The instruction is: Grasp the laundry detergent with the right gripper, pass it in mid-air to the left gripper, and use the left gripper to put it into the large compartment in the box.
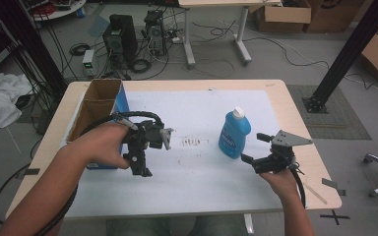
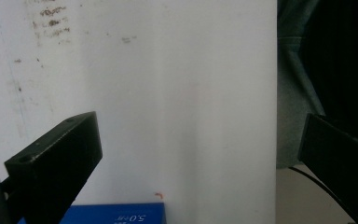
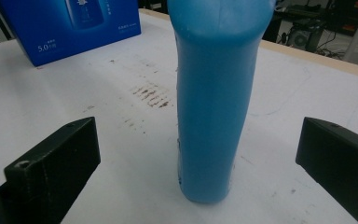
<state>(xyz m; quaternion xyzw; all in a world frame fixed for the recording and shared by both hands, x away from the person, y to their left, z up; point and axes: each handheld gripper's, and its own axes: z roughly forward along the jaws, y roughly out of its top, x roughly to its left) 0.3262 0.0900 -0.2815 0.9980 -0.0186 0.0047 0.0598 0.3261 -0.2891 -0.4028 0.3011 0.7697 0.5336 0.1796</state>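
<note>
A blue bottle (image 1: 235, 132) with a white cap stands upright on the white sheet (image 1: 197, 182), right of centre. My right gripper (image 1: 254, 147) is open just to its right, jaws facing it. In the right gripper view the bottle (image 3: 214, 102) stands between the two wide-apart jaws, a little beyond them and untouched. An open blue cardboard box (image 1: 101, 105) stands at the table's left. Next to it my left gripper (image 1: 140, 166) is open, holds nothing and points down toward the near edge. The box's corner (image 2: 116, 213) lies below the left gripper (image 2: 200, 140).
Brown smudges (image 1: 192, 141) mark the sheet between the grippers. The box (image 3: 74, 23) is far behind the bottle. The table's near edge (image 2: 277, 93) runs past the left jaws. On the floor are computer cases (image 1: 120, 37), cables, cardboard boxes and a black post (image 1: 347, 54).
</note>
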